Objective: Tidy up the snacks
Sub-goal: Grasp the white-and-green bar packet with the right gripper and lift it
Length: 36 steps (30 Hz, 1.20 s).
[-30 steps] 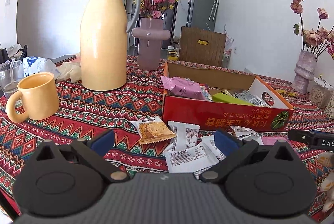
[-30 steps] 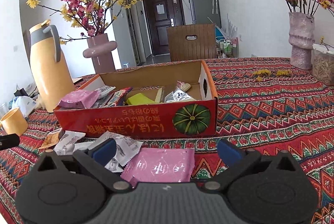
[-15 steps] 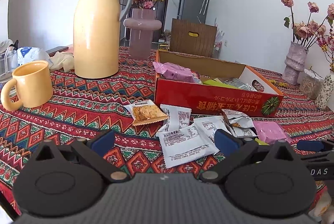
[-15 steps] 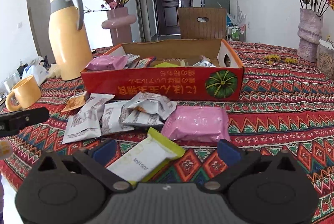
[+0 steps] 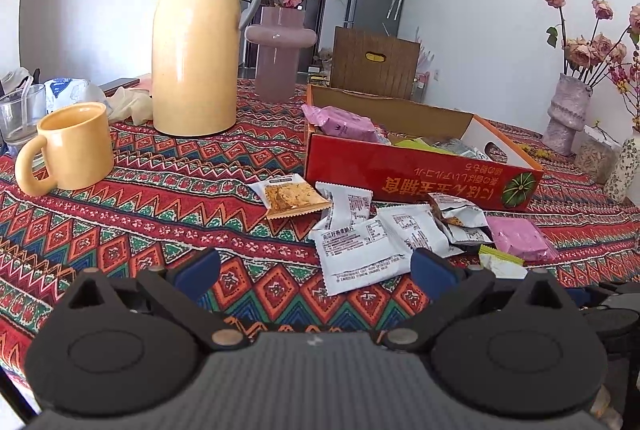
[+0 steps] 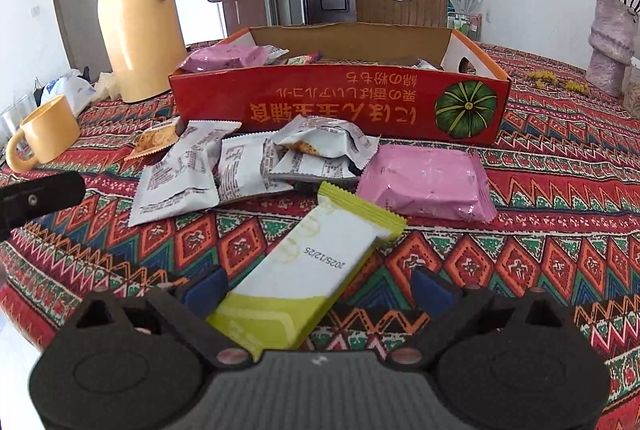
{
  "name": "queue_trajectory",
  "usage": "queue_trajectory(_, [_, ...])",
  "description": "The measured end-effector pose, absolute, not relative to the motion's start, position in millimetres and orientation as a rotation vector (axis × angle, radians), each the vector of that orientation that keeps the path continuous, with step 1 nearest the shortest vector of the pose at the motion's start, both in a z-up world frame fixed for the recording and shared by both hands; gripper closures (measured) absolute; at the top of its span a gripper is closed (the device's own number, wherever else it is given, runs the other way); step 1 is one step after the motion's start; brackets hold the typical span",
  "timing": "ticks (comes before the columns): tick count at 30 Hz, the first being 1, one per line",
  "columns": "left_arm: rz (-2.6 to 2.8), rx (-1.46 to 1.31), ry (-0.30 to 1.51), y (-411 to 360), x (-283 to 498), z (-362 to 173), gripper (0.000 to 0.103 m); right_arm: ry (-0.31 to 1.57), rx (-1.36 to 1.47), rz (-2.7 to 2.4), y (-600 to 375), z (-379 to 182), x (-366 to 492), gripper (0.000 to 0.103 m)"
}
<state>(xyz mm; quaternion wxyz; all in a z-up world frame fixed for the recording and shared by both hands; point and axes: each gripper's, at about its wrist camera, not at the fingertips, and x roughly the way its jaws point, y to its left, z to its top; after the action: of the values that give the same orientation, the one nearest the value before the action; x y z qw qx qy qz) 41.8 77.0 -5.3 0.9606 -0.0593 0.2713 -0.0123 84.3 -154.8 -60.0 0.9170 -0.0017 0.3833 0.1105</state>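
While a good share of the snacks already lies inside the red cardboard box (image 6: 340, 101), among them a pink packet (image 6: 224, 55) at its left end and a few smaller wrappers, the sorting looks only partly done. A loose heap is left on the patterned surface (image 6: 560, 189) just in front of the box: several white sachets (image 6: 176, 177), an orange-edged cracker packet (image 5: 290, 195) off to the left side, a torn silver wrapper (image 6: 320, 139) resting on the others, and a larger pink packet (image 6: 428, 181) beside them.

Nearest the camera, a yellow-green wafer bar (image 6: 304, 270) lies flat on the cloth, its near end reaching in between the fingers of the right gripper (image 6: 316, 288). Those jaws stand wide and are closing; the pads do not yet press on the bar, so it is not held. It seems the next piece to go into the box.

The left gripper (image 5: 316, 268) hovers over the cloth near the white sachets, jaws spread wide with nothing between them.

By this view, roughly eight pieces remain outside the box. The yellow thermos jug (image 5: 196, 41) and the mug (image 5: 72, 145) stand well apart from the heap, out of the way.
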Motion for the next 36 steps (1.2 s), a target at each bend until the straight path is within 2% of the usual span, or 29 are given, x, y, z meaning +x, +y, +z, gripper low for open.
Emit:
queue_trajectory(7, [-0.029, -0.116, 0.549, 73, 41, -4, 0.000, 0.770, -0.072, 0.237, -162, -59, 72, 0.031])
queue_trajectory(9, [-0.028, -0.117, 0.549, 73, 41, -4, 0.000, 0.761, -0.077, 0.244, -165, -58, 70, 0.042])
queue_trajectory(11, [-0.026, -0.115, 0.549, 72, 40, -4, 0.000, 0.753, -0.078, 0.250, -168, -56, 69, 0.065])
queue_trajectory(16, [-0.023, -0.110, 0.546, 71, 39, -3, 0.000, 0.736, -0.057, 0.250, -175, -56, 68, 0.070])
queue_trajectory(36, [0.036, -0.114, 0.572, 71, 55, 0, 0.000, 0.541, 0.040, 0.251, -208, -26, 70, 0.070])
